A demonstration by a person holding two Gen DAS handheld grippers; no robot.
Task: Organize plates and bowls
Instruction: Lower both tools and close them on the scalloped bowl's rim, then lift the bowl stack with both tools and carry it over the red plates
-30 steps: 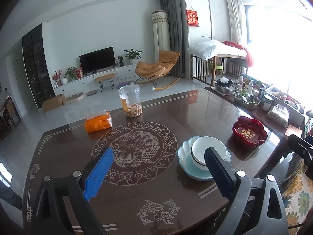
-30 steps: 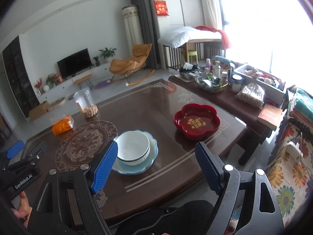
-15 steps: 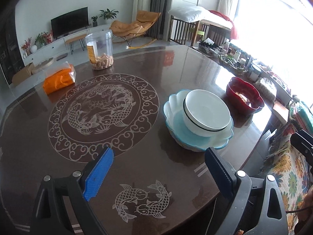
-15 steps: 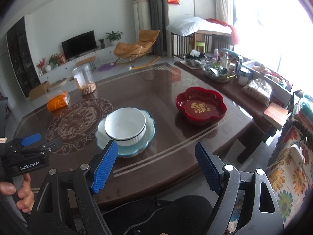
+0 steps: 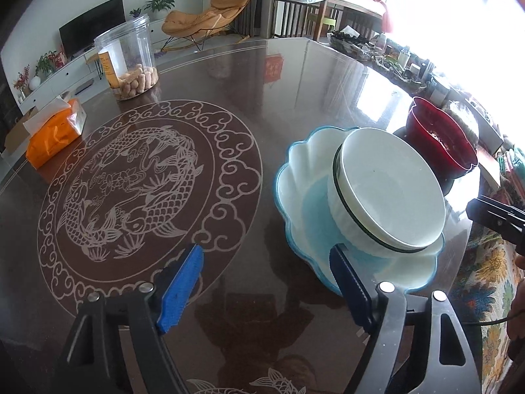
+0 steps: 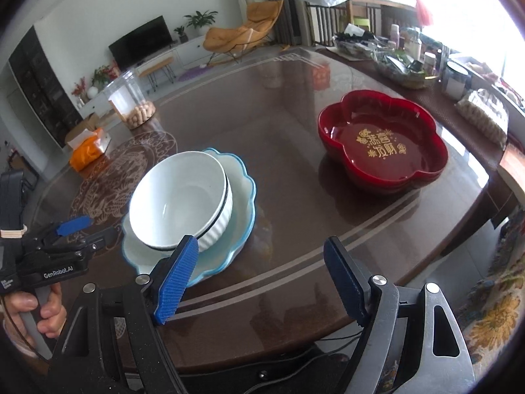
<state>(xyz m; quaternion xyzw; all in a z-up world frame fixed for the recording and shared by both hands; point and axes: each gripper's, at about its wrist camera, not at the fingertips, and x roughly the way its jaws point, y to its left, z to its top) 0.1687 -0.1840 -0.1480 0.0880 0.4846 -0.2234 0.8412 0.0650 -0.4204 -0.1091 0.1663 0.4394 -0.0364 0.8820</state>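
Note:
A white ribbed bowl (image 5: 390, 190) sits tilted inside a blue scalloped plate (image 5: 302, 197) on the dark table. A red flower-shaped dish (image 5: 439, 138) stands just beyond them. My left gripper (image 5: 265, 282) is open and empty, low over the table, its right finger at the plate's near rim. In the right wrist view the bowl (image 6: 180, 200), the plate (image 6: 241, 203) and the red dish (image 6: 384, 144) show. My right gripper (image 6: 259, 279) is open and empty near the table's front edge. The left gripper (image 6: 82, 229) shows at the left there.
A clear jar of snacks (image 5: 126, 59) and an orange tissue pack (image 5: 54, 134) stand at the table's far left. A side table with trays and bottles (image 6: 410, 62) runs along the right. The dark table (image 5: 269, 98) has a dragon medallion in its middle.
Both grippers have moved in closer to the bowl and plate and lower over the table. The left gripper now sits right at the plate's rim. Both stay open.

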